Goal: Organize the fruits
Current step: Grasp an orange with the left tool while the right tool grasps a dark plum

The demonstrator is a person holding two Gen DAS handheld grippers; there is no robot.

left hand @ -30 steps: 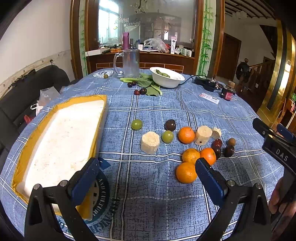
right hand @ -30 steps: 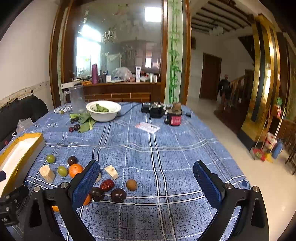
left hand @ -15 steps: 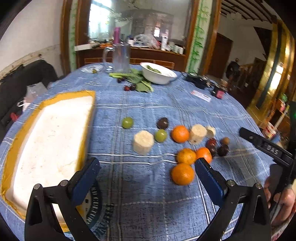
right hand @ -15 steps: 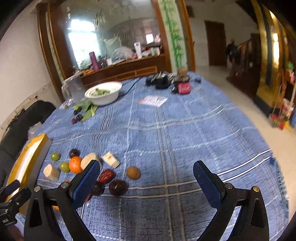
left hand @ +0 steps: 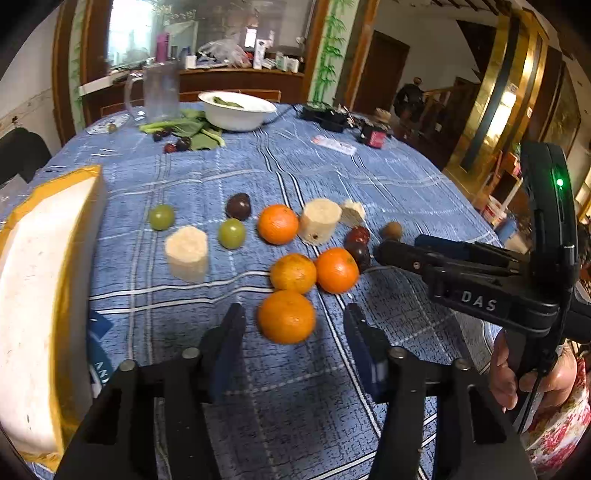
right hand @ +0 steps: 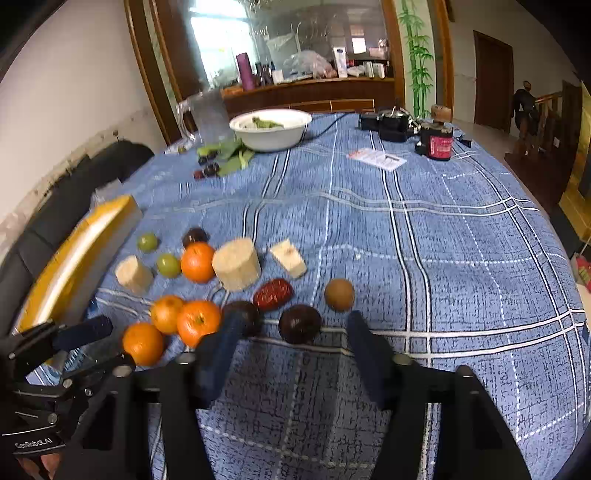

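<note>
Across the blue plaid tablecloth point(right hand: 424, 240) I see a white bowl of greens point(right hand: 271, 127) at the far edge, a clear plastic pitcher point(right hand: 207, 112) beside it, and loose green leaves point(right hand: 231, 155) in front. To the right sit a red-labelled jar point(right hand: 437, 142) and a white paper card point(right hand: 376, 158). Behind, a cluttered wooden sideboard point(right hand: 306, 92) backs a large mirror point(right hand: 280, 33).

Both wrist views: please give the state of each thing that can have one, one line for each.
Left gripper: open, jaws just closing, nearest orange between the fingers, untouched.
Right gripper: open, jaws just closing, dark plum ahead of the gap, untouched.
Foam box: holds no fruit that shows.
White bowl: upright, greens inside.
Clear jug: upright.
Red date: lying on its side.
</note>
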